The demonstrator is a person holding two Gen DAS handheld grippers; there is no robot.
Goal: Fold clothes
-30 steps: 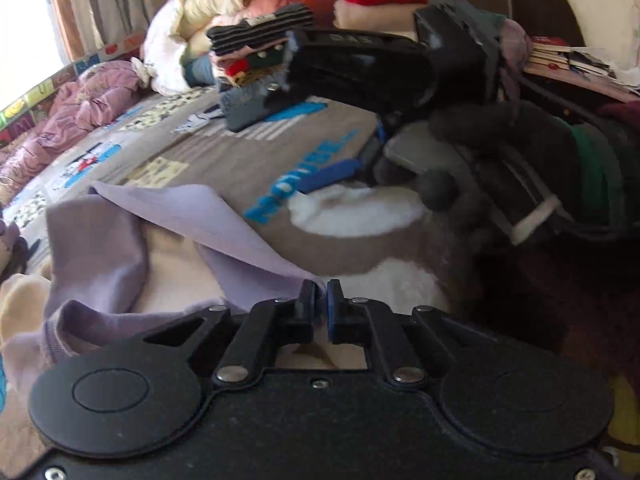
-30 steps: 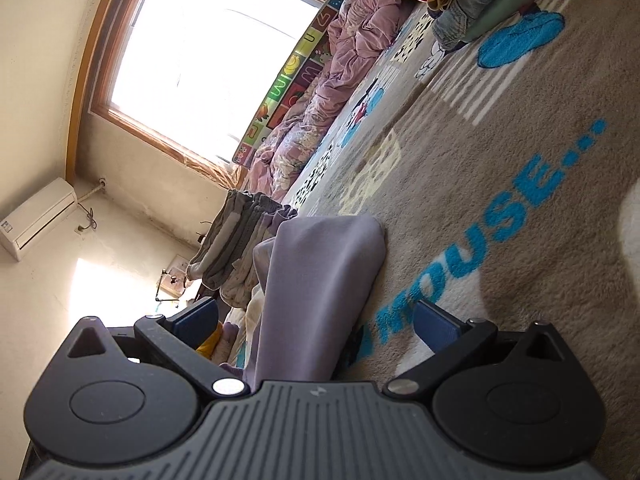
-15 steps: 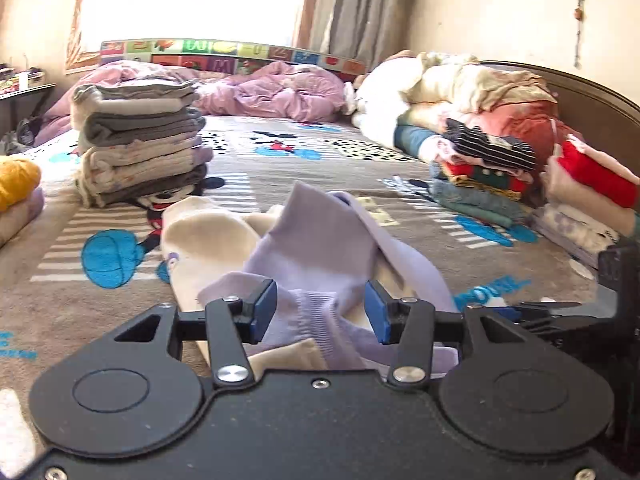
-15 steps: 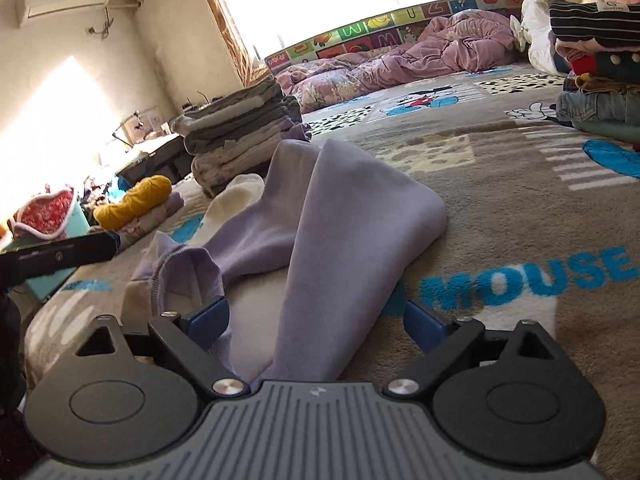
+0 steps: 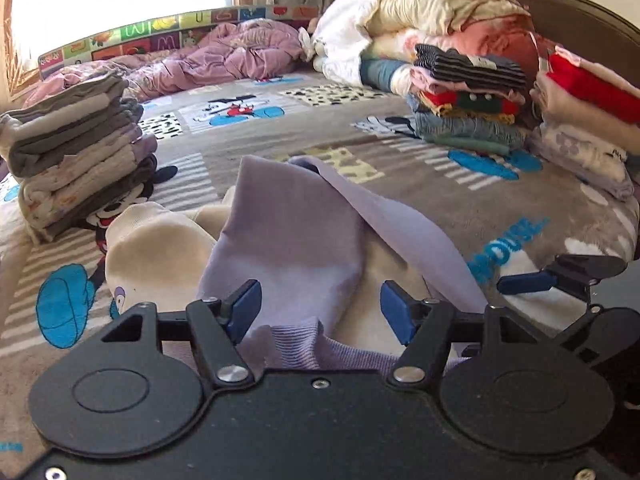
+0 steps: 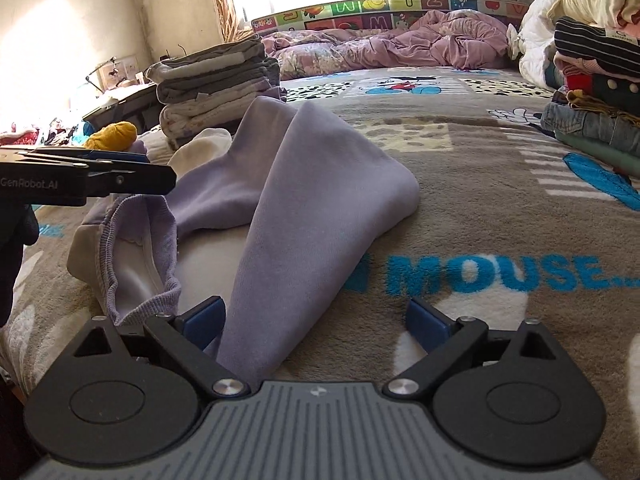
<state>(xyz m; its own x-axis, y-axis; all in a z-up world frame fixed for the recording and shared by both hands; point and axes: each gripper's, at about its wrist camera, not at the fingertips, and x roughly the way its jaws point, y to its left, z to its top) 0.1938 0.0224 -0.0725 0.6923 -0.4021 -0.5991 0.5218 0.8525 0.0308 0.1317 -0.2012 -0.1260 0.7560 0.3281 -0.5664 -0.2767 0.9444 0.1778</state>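
A lilac garment (image 5: pixel 296 224) with a cream lining and a ribbed hem lies crumpled on the grey cartoon blanket (image 5: pixel 440 184). My left gripper (image 5: pixel 320 312) hovers over the hem end. Its jaws are opening, with lilac cloth lying between and below the blue pads (image 5: pixel 244 306), which do not press on it. My right gripper (image 6: pixel 314 322) stands wide open low over the blanket. A long fold of the lilac garment (image 6: pixel 320 200) runs in beside its left pad (image 6: pixel 200 320), unpinched. Each gripper shows in the other's view: the right gripper (image 5: pixel 560 276), the left gripper (image 6: pixel 100 174).
A stack of grey and beige folded clothes (image 5: pixel 76 148) stands at the left. Colourful folded stacks (image 5: pixel 468 96) and loose bedding line the right by the headboard. A pink quilt (image 5: pixel 240 56) lies at the back under the window. A yellow bundle (image 6: pixel 112 134) sits far left.
My left gripper has gone from shut on the lilac cloth to open, letting it drop. Both grippers have rolled to level and drawn back; the right one stays open.
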